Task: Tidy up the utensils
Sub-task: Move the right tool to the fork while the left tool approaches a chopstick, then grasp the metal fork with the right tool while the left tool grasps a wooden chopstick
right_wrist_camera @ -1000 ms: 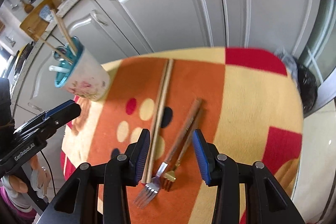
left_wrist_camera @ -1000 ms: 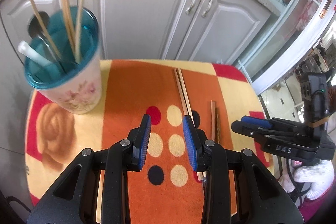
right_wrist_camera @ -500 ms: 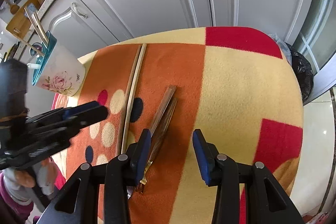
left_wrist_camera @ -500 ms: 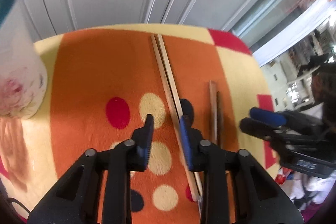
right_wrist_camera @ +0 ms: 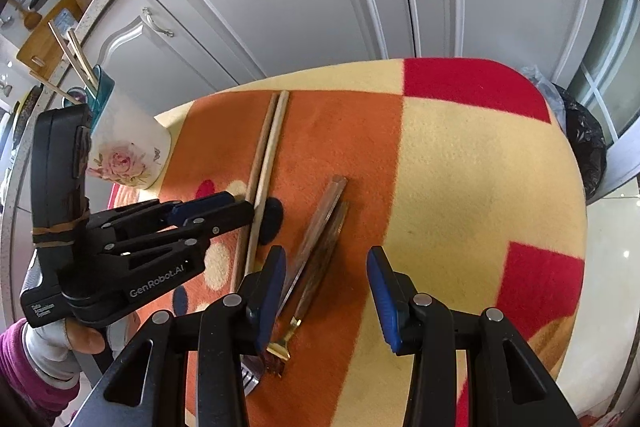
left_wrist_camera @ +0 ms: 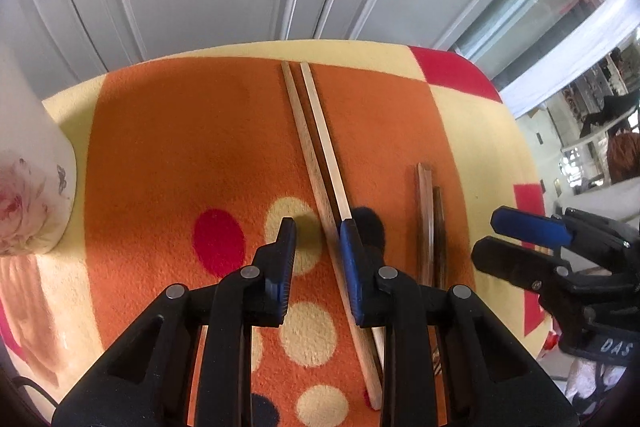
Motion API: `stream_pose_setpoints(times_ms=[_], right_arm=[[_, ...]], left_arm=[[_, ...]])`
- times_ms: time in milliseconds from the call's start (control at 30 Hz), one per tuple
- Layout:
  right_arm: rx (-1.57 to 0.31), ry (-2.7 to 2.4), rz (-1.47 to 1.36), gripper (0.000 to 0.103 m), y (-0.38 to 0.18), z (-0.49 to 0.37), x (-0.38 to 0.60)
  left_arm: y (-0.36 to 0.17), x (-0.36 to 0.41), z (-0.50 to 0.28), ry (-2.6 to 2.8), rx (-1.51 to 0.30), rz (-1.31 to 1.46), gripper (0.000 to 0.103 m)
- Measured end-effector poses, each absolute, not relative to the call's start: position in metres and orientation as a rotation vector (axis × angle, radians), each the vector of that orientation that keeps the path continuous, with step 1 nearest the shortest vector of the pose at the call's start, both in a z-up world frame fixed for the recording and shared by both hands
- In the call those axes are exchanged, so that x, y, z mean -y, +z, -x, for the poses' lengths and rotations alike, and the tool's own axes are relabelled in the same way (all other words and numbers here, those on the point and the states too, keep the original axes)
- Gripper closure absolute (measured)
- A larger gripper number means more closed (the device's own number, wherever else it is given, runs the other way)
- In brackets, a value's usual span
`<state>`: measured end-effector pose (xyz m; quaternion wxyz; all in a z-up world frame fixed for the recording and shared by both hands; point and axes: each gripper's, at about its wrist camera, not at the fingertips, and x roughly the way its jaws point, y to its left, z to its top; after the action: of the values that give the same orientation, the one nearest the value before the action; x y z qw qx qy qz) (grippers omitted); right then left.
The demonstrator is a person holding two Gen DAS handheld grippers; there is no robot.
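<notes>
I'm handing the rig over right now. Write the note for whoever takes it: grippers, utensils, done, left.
Left gripper: jaws closing around the pale chopsticks, one stick between them, not yet pinched.
Right gripper: open, holding nothing, poised over the two wooden-handled forks.
Floral cup: far left on the blanket, already holding chopsticks and other utensils.
Left: grip the chopsticks, cup them, then the forks.

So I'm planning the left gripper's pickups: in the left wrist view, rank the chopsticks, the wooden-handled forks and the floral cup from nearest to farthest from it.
1. Chopsticks: one lies between the closing left gripper fingers, its twin under the right finger.
2. Wooden-handled forks: just to its right.
3. Floral cup: far left edge.
</notes>
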<state>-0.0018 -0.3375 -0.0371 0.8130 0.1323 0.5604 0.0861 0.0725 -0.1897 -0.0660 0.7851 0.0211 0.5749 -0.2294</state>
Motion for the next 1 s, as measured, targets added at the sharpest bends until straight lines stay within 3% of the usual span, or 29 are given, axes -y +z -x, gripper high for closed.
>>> stream_pose_setpoints(times_ms=[233,433,667,1000], right_arm=[[-1.204,0.179,-0.287,0.063,-0.04,-0.006,0.334],[-1.193,0.227,-0.225,0.063,-0.034,-0.014,0.325],[-1.252,0.208,-0.165,0.082,-0.061,-0.045,0.32],[-1.242,0.252,-0.047,0.085,-0.067,-0.053,0.281]], left_arm=[[-0.066,0.185,-0.075,-0.518,-1.225,-0.047,0.098],[-0.068,0.157,-0.059,-0.508,-1.24,-0.033,0.099],[-0.07,0.114,-0.034,-0.48,-1.278,-0.001,0.099],[-0.053,0.106,-0.047,-0.464,-1.253,0.045,0.098]])
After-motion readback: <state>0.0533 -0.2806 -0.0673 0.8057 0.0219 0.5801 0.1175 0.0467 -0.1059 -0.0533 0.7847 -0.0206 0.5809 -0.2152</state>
